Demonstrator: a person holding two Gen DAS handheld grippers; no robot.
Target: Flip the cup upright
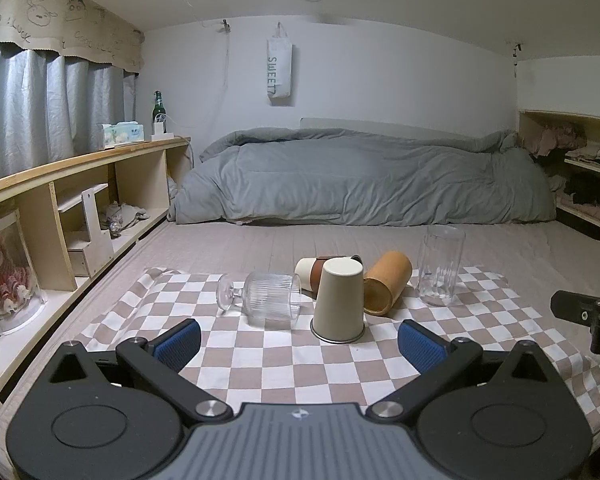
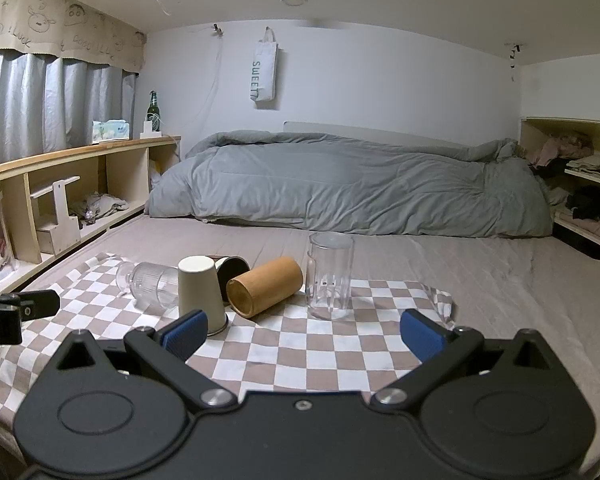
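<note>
A cream cup stands upside down on the checkered cloth. A ribbed glass goblet lies on its side to its left. A tan wooden cup and a white-and-brown cup lie on their sides behind it. A clear tall glass stands upright on the right. My left gripper is open and empty just in front of the cream cup. My right gripper is open and empty in front of the tall glass.
The cloth lies on a bed with a grey duvet bunched at the far end. A wooden shelf runs along the left side. Another shelf with clothes stands at the right.
</note>
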